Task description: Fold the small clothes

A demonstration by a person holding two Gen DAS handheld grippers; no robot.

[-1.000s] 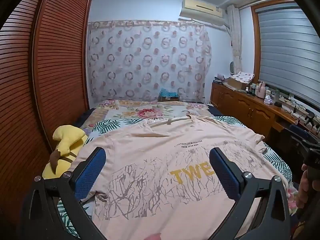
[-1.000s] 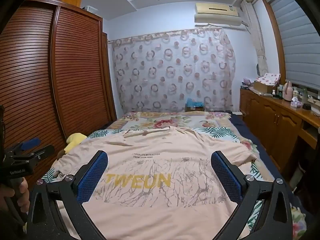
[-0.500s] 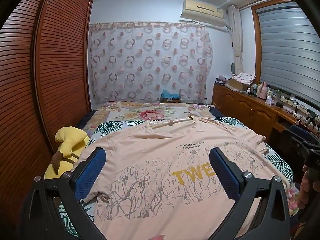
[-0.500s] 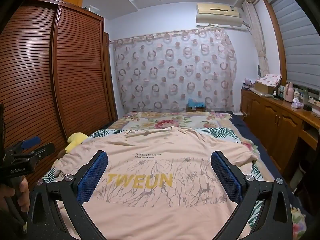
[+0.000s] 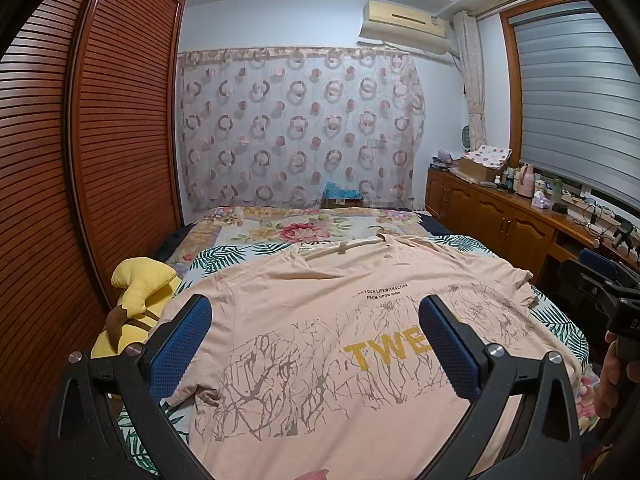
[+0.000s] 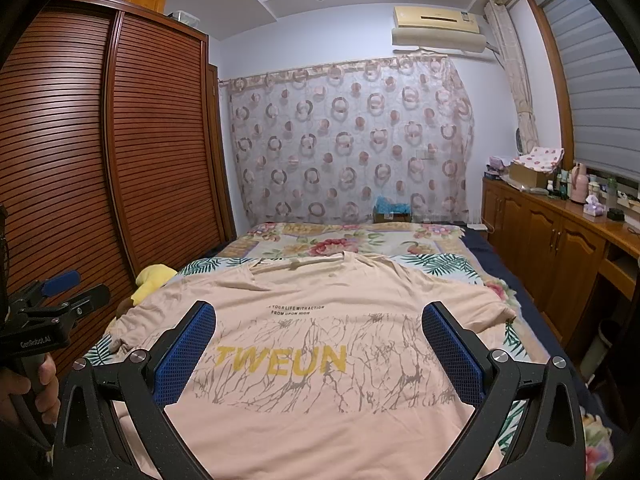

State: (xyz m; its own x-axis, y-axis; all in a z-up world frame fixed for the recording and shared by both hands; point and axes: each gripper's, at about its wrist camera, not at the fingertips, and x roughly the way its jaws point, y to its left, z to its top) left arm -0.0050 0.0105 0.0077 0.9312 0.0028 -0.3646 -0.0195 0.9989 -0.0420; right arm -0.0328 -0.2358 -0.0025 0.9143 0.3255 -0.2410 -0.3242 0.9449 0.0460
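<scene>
- Two grippers are up in front of you, and neither one touches anything.
- Your left gripper (image 5: 316,334) has its blue pads spread wide, with nothing between them, hovering above the near left part of the shirt (image 5: 340,344).
- Your right gripper (image 6: 319,340) is spread just as wide and empty, hanging over the near middle of the shirt (image 6: 320,316).
- That peach shirt lies flat and face up on the bed (image 6: 436,264), collar at the far end, hem toward you, both sleeves spread out to the sides.
- Its yellow print reads "TWEUN" in the right wrist view, with small black lettering above it and grey crack-like lines around it.
- In the right wrist view you can see the left gripper (image 6: 60,292) at the left edge, held in your left hand (image 6: 24,384), off the side of the bed.
- A yellow plush (image 5: 136,304) lies at the left edge of the bed, just beside the shirt's left sleeve and against the wardrobe (image 5: 92,140).
- On the right a wooden cabinet (image 6: 560,248) runs along the wall, well apart from the shirt.
</scene>
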